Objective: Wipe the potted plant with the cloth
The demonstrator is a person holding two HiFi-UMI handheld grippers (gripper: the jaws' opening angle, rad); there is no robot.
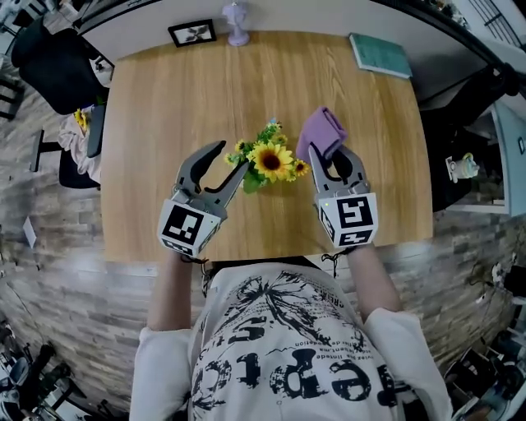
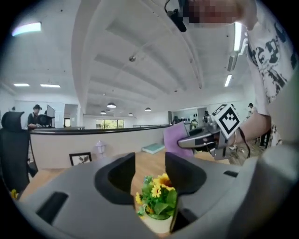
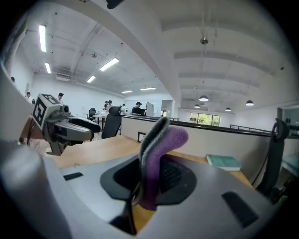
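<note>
The potted plant (image 1: pixel 269 160), yellow sunflowers over green leaves, stands mid-table; its white pot (image 2: pixel 158 223) shows low in the left gripper view. My left gripper (image 1: pixel 233 156) hovers just left of it, jaws apart with bare wood between them and the right jaw's tip beside the flowers. Seen from the left gripper (image 2: pixel 149 163), the plant (image 2: pixel 158 198) sits low in the gap, and no pad presses on it. My right gripper (image 1: pixel 329 156) is shut on a folded purple cloth (image 1: pixel 320 131) just right of the plant. The cloth (image 3: pixel 156 154) stands up between its jaws.
On the wooden table (image 1: pixel 164 99), a small picture frame (image 1: pixel 192 33) and a lilac ornament (image 1: pixel 237 23) stand at the far edge, a teal book (image 1: pixel 380 54) at the far right corner. A black chair (image 1: pixel 49 66) is off the left side.
</note>
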